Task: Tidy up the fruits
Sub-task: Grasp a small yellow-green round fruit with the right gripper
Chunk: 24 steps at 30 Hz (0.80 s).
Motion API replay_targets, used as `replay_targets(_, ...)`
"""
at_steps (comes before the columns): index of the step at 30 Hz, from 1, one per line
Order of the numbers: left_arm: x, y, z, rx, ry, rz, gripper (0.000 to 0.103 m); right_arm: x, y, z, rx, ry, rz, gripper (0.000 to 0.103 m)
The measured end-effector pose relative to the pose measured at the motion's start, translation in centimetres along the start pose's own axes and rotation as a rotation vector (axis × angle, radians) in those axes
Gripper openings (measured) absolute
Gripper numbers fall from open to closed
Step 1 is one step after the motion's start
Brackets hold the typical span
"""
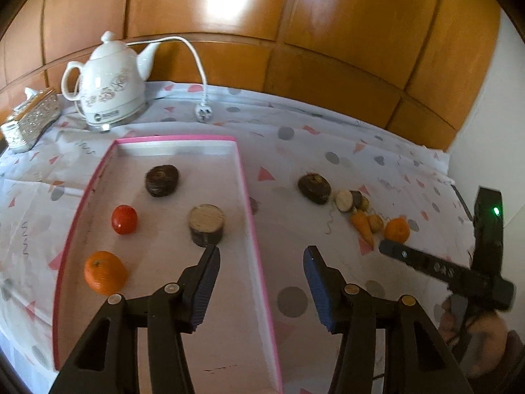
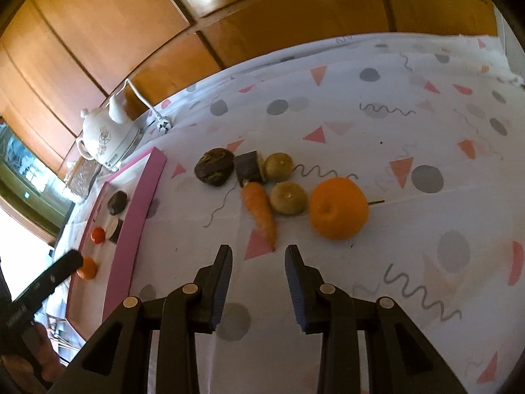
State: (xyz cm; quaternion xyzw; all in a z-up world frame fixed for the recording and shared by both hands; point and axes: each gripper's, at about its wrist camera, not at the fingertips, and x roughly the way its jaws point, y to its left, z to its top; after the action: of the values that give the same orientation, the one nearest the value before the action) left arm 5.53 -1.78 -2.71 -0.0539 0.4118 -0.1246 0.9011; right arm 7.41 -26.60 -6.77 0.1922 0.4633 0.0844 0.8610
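Note:
A pink-rimmed box [image 1: 249,203] holds an orange [image 1: 105,272], a red tomato [image 1: 124,219], a dark round fruit [image 1: 161,180] and a cut brown piece [image 1: 206,225]. My left gripper [image 1: 261,256] is open and empty above the box's right rim. On the cloth lie a carrot [image 2: 261,213], an orange [image 2: 338,208], two kiwis [image 2: 288,197], a dark cut piece [image 2: 248,168] and a dark round fruit [image 2: 214,166]. My right gripper [image 2: 259,257] is open and empty just in front of the carrot's tip.
A white electric kettle [image 1: 108,85] with its cord and plug [image 1: 203,113] stands at the back left beside a silver tissue box [image 1: 31,120]. A wooden panelled wall [image 1: 295,49] runs behind the table. The patterned cloth [image 2: 426,164] extends to the right.

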Motion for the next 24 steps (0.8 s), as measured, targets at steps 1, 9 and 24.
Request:
replay_targets(1,0.1,-0.3,-0.1,0.008,0.005,-0.002,0.054,0.0,-0.3,0.1,0.007,-0.001,-0.002,0.033)
replay_targets(9,1.0,-2.0,-0.3,0.052,0.031,-0.028,0.054,0.5,-1.5,1.6,0.035,-0.018,0.004,0.033)
replay_targets(24,2.5,-3.5,-0.4,0.076,0.068,-0.048,0.054,2.7,-0.6,3.7,-0.041,-0.005,-0.106,0.032)
